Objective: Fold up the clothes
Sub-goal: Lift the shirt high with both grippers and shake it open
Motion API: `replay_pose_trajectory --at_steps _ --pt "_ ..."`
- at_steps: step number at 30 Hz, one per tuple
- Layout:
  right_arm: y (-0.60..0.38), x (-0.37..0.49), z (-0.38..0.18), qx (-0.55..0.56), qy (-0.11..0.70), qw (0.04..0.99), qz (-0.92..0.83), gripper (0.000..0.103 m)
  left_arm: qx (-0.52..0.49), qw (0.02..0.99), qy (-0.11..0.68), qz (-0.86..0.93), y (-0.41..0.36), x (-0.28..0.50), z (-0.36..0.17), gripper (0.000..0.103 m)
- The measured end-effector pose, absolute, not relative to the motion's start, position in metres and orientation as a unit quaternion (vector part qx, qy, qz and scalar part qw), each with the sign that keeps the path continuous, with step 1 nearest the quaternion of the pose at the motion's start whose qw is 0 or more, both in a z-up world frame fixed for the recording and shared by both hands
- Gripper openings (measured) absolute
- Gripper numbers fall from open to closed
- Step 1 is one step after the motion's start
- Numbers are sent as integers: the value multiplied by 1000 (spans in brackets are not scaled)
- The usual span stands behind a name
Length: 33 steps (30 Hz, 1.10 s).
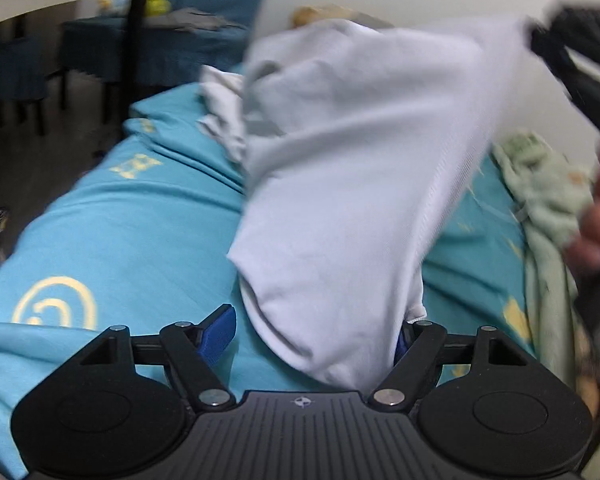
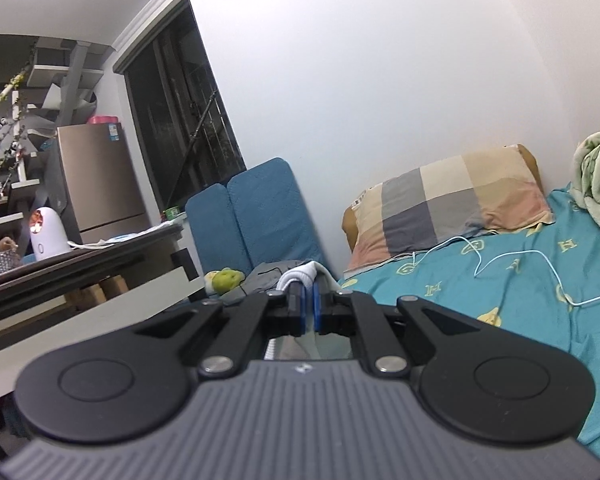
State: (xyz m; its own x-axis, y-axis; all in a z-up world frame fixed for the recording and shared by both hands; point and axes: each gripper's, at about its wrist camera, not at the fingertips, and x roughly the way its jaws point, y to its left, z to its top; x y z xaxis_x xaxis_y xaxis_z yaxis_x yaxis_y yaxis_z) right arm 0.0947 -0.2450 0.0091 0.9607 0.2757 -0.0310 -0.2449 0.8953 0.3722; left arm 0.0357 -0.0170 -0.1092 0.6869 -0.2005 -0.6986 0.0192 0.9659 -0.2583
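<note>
A white garment [image 1: 340, 184] hangs over the teal bed, stretched from the upper right down toward the camera. In the left wrist view my right gripper [image 1: 538, 38] holds its top corner, blurred and dark. The lower end of the cloth droops between the jaws of my left gripper [image 1: 316, 334], which stand wide apart. The left blue pad [image 1: 220, 334] is clear of the fabric and the right pad is mostly hidden behind it. In the right wrist view my right gripper [image 2: 308, 304] is shut, with a bunch of the white garment [image 2: 300, 274] pinched at its tips.
The teal bedsheet [image 1: 112, 232] with yellow prints covers the bed. A second pale garment [image 1: 224, 116] lies crumpled further back. A green blanket [image 1: 548, 196] and a person's hand [image 1: 592, 236] are at the right. A checked pillow [image 2: 448, 200] and a white cable [image 2: 512, 264] lie on the bed; blue chairs [image 2: 256, 212] stand beyond.
</note>
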Motion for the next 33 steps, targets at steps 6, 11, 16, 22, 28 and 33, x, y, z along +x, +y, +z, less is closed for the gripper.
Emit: replay_pose_trajectory --at_steps 6,11,16,22,28,33 --pt "-255 96 8 188 41 975 111 7 -128 905 398 -76 -16 35 -113 73" --pt "-260 98 4 183 42 977 96 7 -137 919 358 -88 -8 35 -96 15" --pt "-269 82 18 202 31 975 89 7 -152 953 253 -71 21 32 -46 3" --pt "-260 37 84 181 -12 978 102 7 -190 970 133 -68 78 28 46 3" --pt "-237 -23 195 130 -98 980 117 7 -188 977 19 -102 106 3 186 3" --pt "-229 -86 282 106 -164 973 120 7 -152 977 -61 -136 112 -40 302 3"
